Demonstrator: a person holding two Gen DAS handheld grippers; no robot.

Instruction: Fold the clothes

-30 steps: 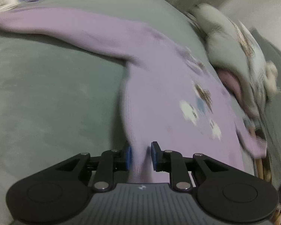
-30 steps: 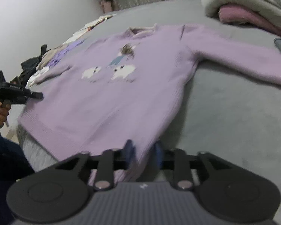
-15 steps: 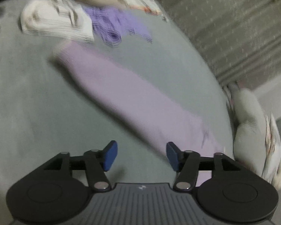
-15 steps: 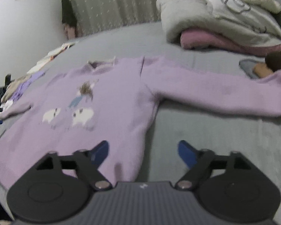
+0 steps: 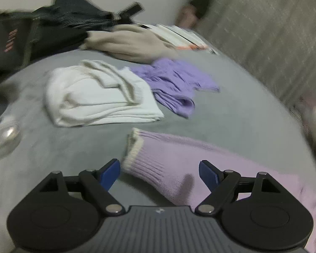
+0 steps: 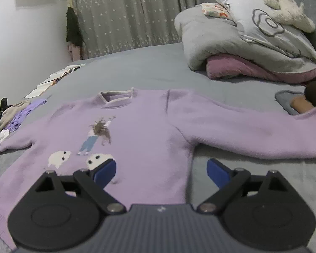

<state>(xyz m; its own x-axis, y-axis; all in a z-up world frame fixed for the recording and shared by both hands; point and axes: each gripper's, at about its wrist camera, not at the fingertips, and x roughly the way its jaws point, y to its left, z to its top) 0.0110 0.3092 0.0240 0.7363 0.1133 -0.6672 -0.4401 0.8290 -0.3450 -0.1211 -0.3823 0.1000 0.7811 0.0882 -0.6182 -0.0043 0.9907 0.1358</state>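
The left gripper (image 5: 159, 171) and right gripper (image 6: 161, 171), jaws just opened and gripping nothing, hover over the soft lilac knit sweater (image 6: 137, 130), which lies flat, sleeves spread, on the grey bedspread (image 6: 147, 67); its ribbed cuff (image 5: 137, 154) lies between the left jaws.

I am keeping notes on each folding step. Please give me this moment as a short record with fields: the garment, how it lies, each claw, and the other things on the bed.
garment: lilac sweater, picture side up
lay: spread flat on the grey bed, both sleeves out to the sides
left claw: open, jaws have just been opening; the sleeve cuff lies between them, not gripped
right claw: open, jaws have just been opening, over the sweater's side edge
folded items: white garment, purple garment
also on bed: grey duvet
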